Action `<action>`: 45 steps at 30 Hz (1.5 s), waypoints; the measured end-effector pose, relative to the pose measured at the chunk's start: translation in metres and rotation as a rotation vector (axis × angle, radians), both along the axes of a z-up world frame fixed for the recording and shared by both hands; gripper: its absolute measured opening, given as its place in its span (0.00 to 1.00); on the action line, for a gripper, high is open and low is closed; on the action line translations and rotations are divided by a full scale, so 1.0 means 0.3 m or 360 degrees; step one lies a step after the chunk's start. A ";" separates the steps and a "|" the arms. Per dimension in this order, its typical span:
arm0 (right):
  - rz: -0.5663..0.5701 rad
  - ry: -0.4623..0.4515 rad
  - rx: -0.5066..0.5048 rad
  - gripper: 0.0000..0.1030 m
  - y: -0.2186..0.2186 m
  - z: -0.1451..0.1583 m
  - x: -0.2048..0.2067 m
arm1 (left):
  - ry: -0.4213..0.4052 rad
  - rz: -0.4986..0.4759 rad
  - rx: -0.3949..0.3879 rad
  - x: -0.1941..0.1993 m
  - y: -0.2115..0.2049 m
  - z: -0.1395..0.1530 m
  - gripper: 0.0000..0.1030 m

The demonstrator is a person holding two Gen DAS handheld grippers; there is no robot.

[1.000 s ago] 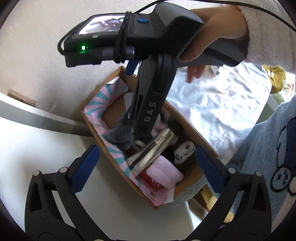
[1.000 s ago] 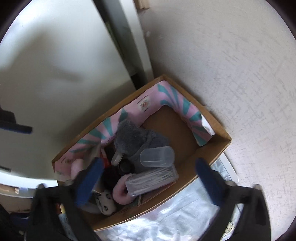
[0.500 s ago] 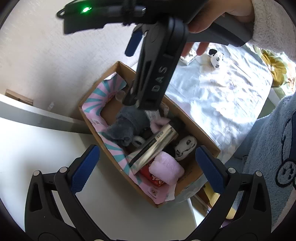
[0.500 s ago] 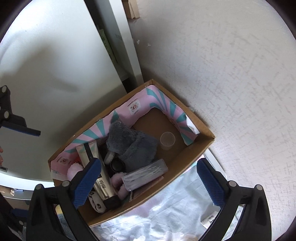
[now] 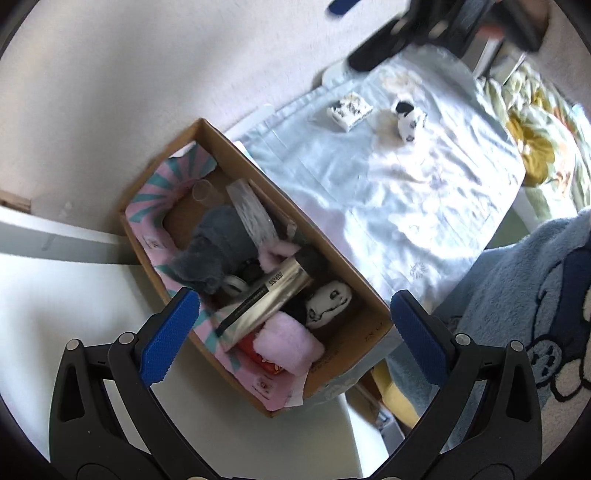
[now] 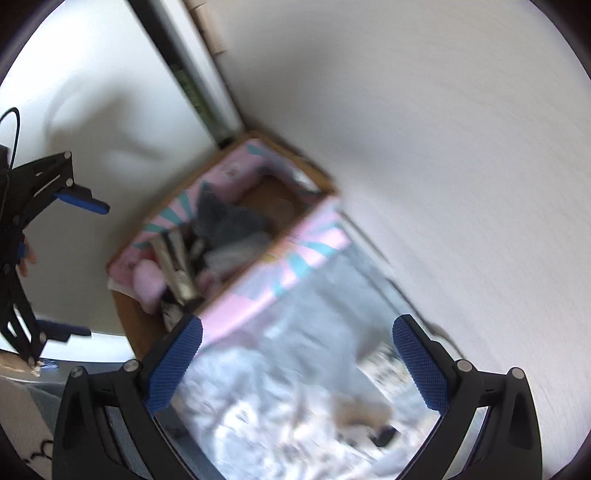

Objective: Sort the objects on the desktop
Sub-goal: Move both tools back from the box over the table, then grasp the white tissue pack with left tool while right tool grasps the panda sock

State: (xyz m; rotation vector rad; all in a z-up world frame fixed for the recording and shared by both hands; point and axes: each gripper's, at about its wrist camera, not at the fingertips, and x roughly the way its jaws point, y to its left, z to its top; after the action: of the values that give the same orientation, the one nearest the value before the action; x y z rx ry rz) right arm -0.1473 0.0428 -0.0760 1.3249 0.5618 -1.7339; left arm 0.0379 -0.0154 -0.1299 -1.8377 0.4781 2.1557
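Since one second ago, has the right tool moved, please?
Yes: the right tool has risen from the brown cardboard box toward the far pale cloth.

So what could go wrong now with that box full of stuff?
1. The cardboard box sits at the table's edge, one corner seeming to stick out past it, so a bump might tip it.
2. It is crowded: the silver tube lies on top of other things, so new items could slide out.
3. The right wrist view is blurred, so the open right tongs may miss the small panda toy on the blue cloth.
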 end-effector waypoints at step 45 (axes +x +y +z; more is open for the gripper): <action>-0.0804 0.0206 0.0061 0.95 0.531 -0.506 0.223 | 0.0218 0.0797 0.0199 -0.601 0.457 -0.565 0.86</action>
State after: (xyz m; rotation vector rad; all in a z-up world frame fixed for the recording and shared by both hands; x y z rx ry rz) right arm -0.0804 0.2021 -0.2279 1.4757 0.3476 -2.2386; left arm -0.1423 0.1216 -0.2996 -1.8975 -0.1110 2.5681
